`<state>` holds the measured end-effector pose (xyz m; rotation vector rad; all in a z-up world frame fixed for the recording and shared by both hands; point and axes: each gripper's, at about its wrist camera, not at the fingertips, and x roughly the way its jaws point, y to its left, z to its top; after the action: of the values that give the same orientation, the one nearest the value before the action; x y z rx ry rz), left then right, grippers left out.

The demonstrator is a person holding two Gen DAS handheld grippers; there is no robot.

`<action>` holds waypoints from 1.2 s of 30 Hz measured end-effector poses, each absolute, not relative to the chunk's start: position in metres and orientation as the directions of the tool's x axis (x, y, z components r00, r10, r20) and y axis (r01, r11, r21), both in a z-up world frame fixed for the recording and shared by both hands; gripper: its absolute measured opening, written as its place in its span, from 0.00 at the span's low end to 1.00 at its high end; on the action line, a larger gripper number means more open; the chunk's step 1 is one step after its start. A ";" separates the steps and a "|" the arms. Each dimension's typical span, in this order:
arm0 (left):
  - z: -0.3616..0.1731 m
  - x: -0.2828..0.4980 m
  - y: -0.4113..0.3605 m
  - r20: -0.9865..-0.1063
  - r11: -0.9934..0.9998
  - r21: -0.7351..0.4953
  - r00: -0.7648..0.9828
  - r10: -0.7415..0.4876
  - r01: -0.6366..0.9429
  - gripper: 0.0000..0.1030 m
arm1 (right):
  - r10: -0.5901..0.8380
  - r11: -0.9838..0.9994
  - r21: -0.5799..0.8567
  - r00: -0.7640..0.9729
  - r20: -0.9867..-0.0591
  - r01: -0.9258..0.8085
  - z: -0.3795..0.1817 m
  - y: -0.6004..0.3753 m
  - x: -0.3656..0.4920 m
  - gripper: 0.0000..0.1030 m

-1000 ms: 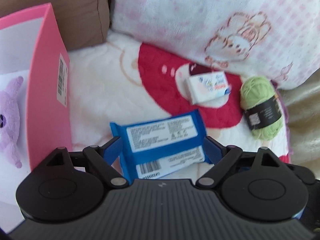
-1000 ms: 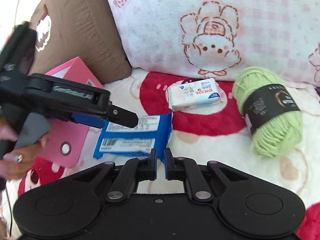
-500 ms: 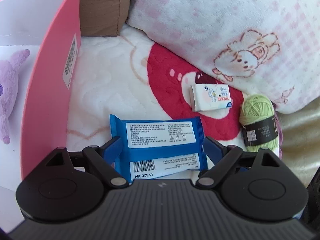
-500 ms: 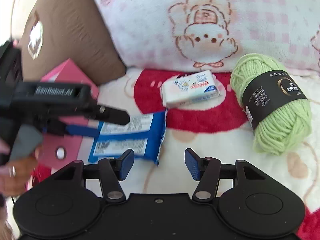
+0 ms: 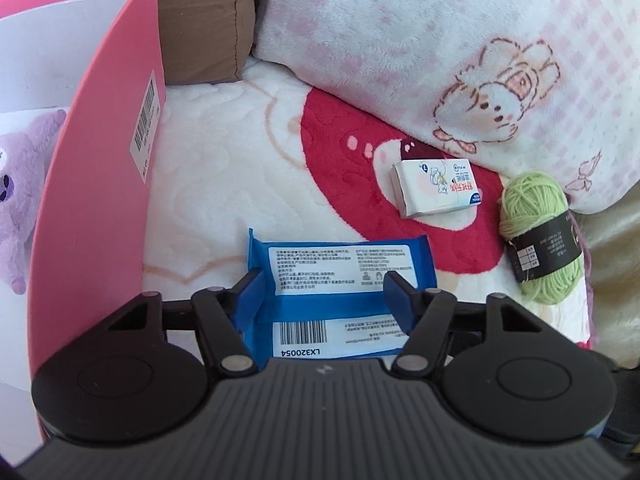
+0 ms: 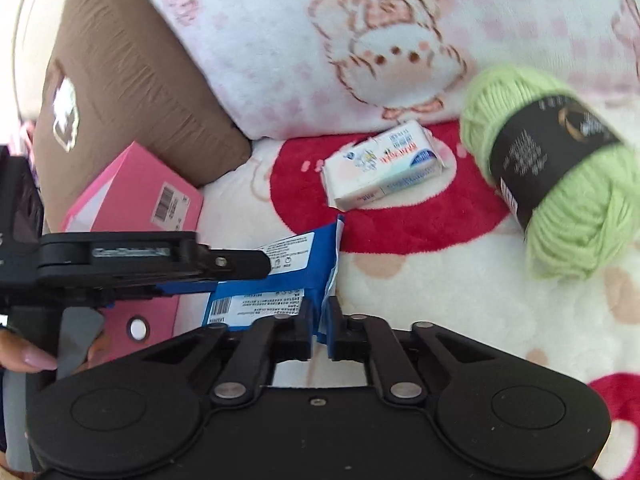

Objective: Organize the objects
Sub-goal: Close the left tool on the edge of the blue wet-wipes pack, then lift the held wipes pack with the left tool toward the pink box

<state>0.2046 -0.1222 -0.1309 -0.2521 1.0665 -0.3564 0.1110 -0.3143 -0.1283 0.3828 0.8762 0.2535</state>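
The left claw [image 5: 324, 294] is closing on the blue wipes pack [image 5: 340, 276]; the right claw [image 6: 319, 330], wide a moment ago, now pinches its edge; lifting can follow.

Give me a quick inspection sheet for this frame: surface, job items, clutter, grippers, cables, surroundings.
Surface: fleece blanket, cream with red patches.
Job's things: blue wipes pack flat on the blanket; white tissue pack and green yarn ball beyond it, apart; pink box open, purple plush toy inside.
Clutter: nothing seen.
Grippers: left gripper closing, pads at the wipes pack's sides; right gripper shut on the pack's edge flap.
Cables: nothing seen.
Surroundings: brown cushion, pink bunny-print pillow; a hand on the left gripper's handle.
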 end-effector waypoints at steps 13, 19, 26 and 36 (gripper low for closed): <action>-0.126 0.188 -0.152 -0.797 0.896 -0.355 0.414 -0.439 0.267 0.59 | 0.197 0.970 0.242 0.666 -0.720 -0.025 -0.112 -0.326 0.102 0.25; -0.130 0.191 -0.150 -0.868 0.951 -0.204 0.407 -0.285 0.232 0.80 | 0.269 0.932 0.362 0.620 -0.737 0.026 -0.136 -0.337 0.112 0.29; -0.136 0.192 -0.143 -0.797 0.906 -0.377 0.432 -0.423 0.192 0.43 | 0.292 0.926 0.378 0.600 -0.744 0.018 -0.136 -0.335 0.111 0.20; -0.140 0.192 -0.145 -0.793 0.905 -0.372 0.437 -0.425 0.204 0.38 | 0.223 0.963 0.268 0.631 -0.743 -0.025 -0.141 -0.320 0.110 0.21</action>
<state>0.1920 -0.1452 -0.1396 -0.2350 1.0491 -0.3951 0.1101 -0.3201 -0.1411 0.2423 0.8786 0.1439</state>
